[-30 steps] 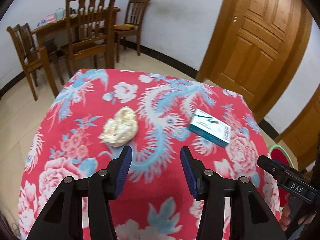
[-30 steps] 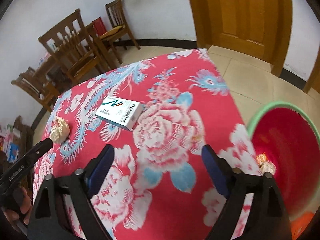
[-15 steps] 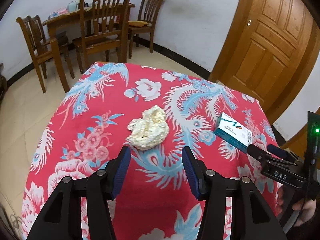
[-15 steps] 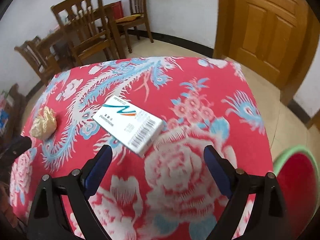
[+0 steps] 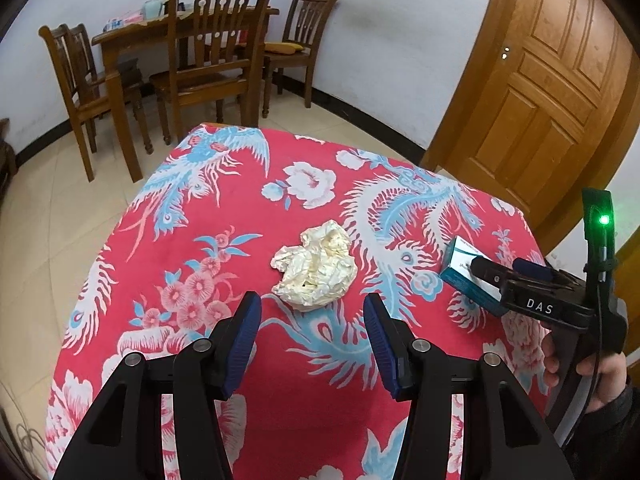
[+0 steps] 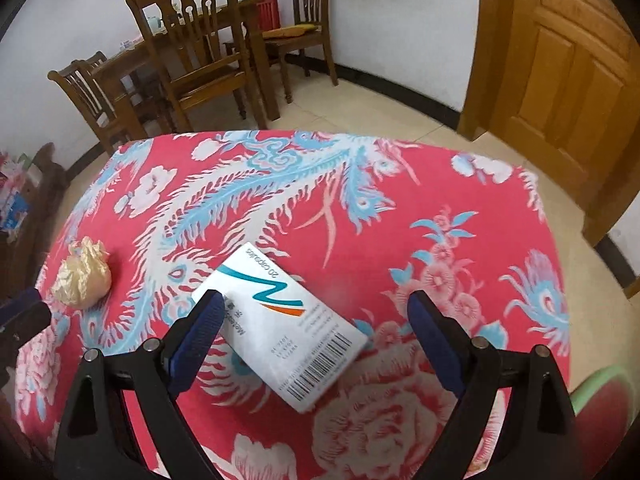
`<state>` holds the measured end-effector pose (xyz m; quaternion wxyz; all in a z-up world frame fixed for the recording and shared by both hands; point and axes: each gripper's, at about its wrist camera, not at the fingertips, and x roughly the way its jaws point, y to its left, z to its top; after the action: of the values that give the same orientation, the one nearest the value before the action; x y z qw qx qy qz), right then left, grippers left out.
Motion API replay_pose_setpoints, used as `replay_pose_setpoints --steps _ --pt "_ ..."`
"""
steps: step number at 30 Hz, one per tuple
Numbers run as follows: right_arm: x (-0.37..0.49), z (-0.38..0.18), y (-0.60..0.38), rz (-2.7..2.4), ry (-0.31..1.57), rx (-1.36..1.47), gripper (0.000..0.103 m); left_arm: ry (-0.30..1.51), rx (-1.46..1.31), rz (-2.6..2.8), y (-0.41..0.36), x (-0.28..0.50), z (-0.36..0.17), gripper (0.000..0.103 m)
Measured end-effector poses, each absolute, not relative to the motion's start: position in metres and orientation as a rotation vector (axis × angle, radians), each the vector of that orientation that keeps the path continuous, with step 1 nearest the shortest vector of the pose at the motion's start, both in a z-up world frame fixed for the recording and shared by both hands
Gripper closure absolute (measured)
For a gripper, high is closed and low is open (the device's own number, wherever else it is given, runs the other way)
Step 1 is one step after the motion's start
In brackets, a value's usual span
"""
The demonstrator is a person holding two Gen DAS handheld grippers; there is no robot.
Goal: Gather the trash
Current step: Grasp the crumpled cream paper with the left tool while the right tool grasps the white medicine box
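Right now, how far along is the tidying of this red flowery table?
Nothing looks collected yet. The crumpled cream paper wad and the white medicine carton with a barcode both lie on the red floral tablecloth. In hand: the left gripper is open before the wad, the right gripper open around the carton. Left: grasping both and binning them.

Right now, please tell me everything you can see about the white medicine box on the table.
The medicine box is a flat white carton with a teal and orange swoosh, the print "20 capsules" and a barcode at its near end. It lies flat and askew on the red floral tablecloth, closed as far as visible. The open right gripper straddles it, not yet clamping.
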<state>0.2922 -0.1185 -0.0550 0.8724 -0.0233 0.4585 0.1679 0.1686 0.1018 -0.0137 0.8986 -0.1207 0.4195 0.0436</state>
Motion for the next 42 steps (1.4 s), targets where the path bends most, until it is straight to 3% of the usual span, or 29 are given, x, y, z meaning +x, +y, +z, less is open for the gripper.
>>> replay_pose_setpoints --steps 29,42 --pt "0.247 -0.061 -0.099 0.517 1.033 0.025 0.017 0.874 -0.230 0.129 0.104 0.191 -0.031 0.045" --pt "0.263 -0.056 -0.113 0.402 0.960 -0.028 0.014 0.872 -0.199 0.128 0.099 0.200 -0.039 0.048"
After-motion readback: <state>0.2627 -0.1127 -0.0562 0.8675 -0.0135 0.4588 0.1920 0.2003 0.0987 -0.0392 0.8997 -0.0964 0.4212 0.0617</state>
